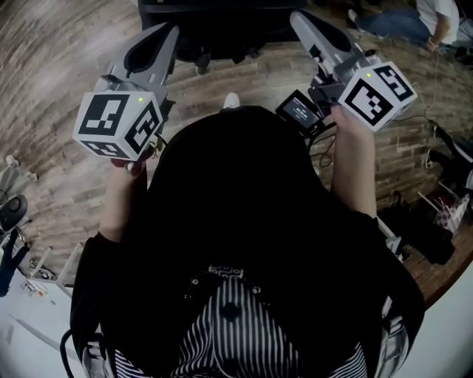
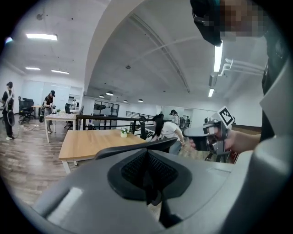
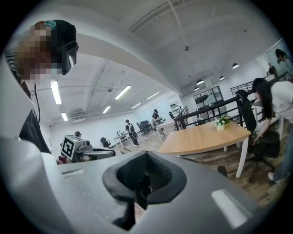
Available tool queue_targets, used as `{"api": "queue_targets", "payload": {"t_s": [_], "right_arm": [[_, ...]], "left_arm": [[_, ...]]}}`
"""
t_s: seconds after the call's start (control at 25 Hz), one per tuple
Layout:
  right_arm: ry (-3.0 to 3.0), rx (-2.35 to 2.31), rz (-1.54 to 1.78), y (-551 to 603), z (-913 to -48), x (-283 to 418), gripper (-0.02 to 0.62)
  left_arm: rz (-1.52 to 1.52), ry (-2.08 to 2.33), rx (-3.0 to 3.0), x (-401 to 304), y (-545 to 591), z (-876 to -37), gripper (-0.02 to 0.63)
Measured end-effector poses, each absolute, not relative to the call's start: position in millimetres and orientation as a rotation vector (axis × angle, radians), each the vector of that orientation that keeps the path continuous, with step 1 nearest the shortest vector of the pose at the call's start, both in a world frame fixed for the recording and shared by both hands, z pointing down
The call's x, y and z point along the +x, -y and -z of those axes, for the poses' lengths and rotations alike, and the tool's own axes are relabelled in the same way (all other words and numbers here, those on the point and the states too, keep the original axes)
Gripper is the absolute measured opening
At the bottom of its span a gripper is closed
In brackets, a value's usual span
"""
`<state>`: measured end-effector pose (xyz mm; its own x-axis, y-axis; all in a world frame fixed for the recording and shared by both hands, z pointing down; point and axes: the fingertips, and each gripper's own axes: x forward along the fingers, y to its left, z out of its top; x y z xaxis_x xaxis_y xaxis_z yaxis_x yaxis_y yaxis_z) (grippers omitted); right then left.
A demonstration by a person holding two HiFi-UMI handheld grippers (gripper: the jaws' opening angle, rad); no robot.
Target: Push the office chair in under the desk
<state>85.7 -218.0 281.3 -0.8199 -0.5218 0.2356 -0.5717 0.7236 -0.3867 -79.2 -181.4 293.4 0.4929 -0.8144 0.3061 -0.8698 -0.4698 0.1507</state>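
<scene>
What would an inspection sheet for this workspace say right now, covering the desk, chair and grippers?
Surface: wooden desk, bare but for a small potted plant; plank floor.
Job's things: black office chair just ahead of both grippers, seemingly not yet under the desk.
Clutter: mixed items on the floor at the head view's right edge.
Grippers: left gripper and right gripper both shut, empty; contact with the chair unclear.
Cables: thin lead by the right gripper.
Surroundings: open office, ceiling lights, a person bending nearby.
</scene>
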Motion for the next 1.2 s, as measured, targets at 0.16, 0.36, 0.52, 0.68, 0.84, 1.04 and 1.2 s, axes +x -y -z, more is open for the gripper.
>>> {"api": "queue_targets", "payload": {"t_s": [0.16, 0.36, 0.52, 0.68, 0.84, 1.04, 1.2], "right_arm": [[2.779, 0.939, -0.727, 267.7, -315.9, 101.5, -0.002], [2.725, 1.085, -0.710, 296.1, -328.9, 122.7, -0.002], [2.675, 1.098, -0.675, 299.8, -336.8, 125.3, -0.002], [2.636, 1.186, -0.671, 292.8, -332.9, 138.5, -0.002], [2.611, 1.216, -0.679, 285.9, -335.2, 142.8, 0.000], [2.589, 1.234, -0.676, 282.8, -334.2, 143.1, 0.000], [2.593, 1.226, -0.675, 280.7, -338.4, 143.0, 0.000]], "left_arm": [[-0.329, 1.433, 2.384, -87.5, 222.3, -339.8, 0.003], [-0.333, 1.480, 2.272, -116.8, 226.4, -362.2, 0.003], [-0.382, 1.473, 2.246, -131.4, 231.5, -370.1, 0.003], [-0.372, 1.455, 2.273, -134.9, 231.8, -360.7, 0.003], [-0.369, 1.437, 2.284, -140.7, 232.6, -362.5, 0.003], [-0.362, 1.415, 2.281, -141.3, 233.4, -368.3, 0.003], [-0.317, 1.404, 2.283, -137.0, 236.6, -372.1, 0.003]]}}
